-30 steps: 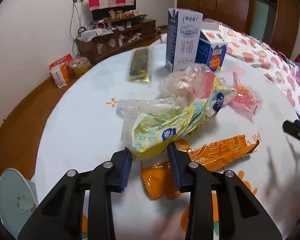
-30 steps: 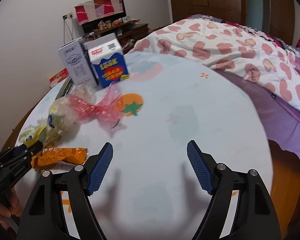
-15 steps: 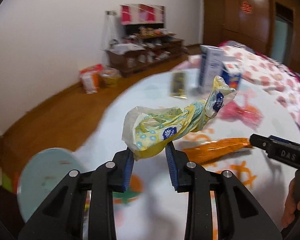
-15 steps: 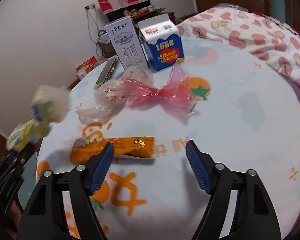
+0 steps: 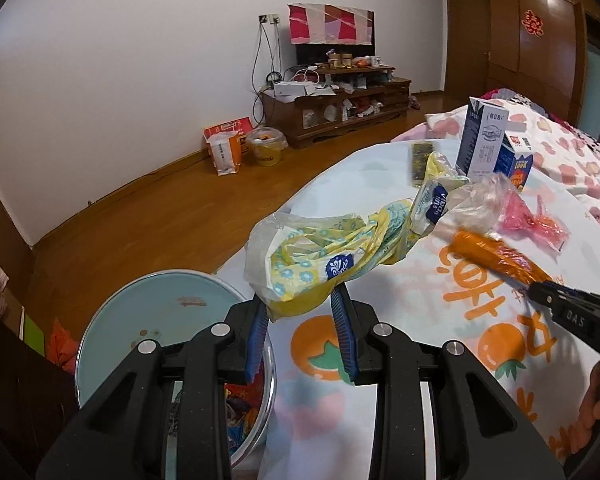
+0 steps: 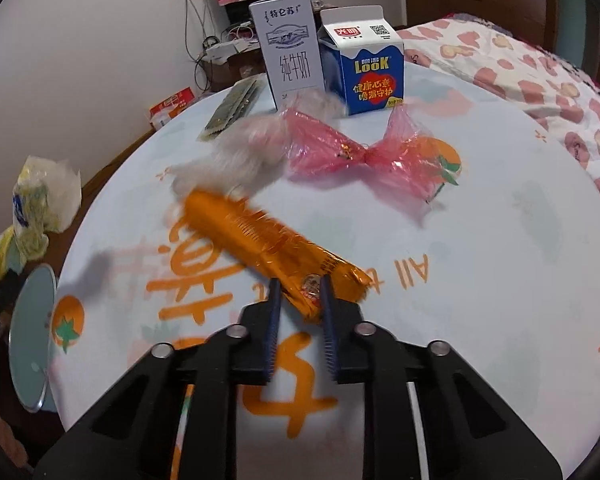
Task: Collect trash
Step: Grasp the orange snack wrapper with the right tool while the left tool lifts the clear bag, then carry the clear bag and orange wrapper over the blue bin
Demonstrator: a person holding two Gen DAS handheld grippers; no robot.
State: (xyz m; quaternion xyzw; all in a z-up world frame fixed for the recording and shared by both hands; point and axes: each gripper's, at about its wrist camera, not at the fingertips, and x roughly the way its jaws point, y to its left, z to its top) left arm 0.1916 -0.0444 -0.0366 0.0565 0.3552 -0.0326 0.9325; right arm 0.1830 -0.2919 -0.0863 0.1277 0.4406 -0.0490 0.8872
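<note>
Trash is split between both hands at this moment. In the left wrist view the left claw (image 5: 302,334) pinches the bottom corner of a crumpled yellow wrapper (image 5: 340,252), whose long axis runs up and to the right from the jaws toward the frame's centre, clear of the tablecloth (image 5: 480,360). Directly below that claw, in the lower left of the frame, sits the pale blue bin (image 5: 148,320) with its round lid tipped open, and colourful scraps show inside.

In the right wrist view the right claw (image 6: 300,300) is pressed together on the near end of the orange wrapper (image 6: 268,240). That wrapper stretches away from the jaws toward the upper left, its far end blurred; I cannot tell whether it touches the cloth.

The relation that matters: the bin lies at the table's left edge, just under the left claw, while the right claw is farther over, with the bin (image 6: 32,344) at the far left of its frame. So my judgement is that the yellow wrapper is nearer to being dropped, and the orange one must travel leftward across the table.

Left on the table are a pink wrapper (image 6: 360,156), a clear plastic wrapper (image 6: 240,152), a dark flat packet (image 6: 232,108) and two cartons (image 6: 328,56).
</note>
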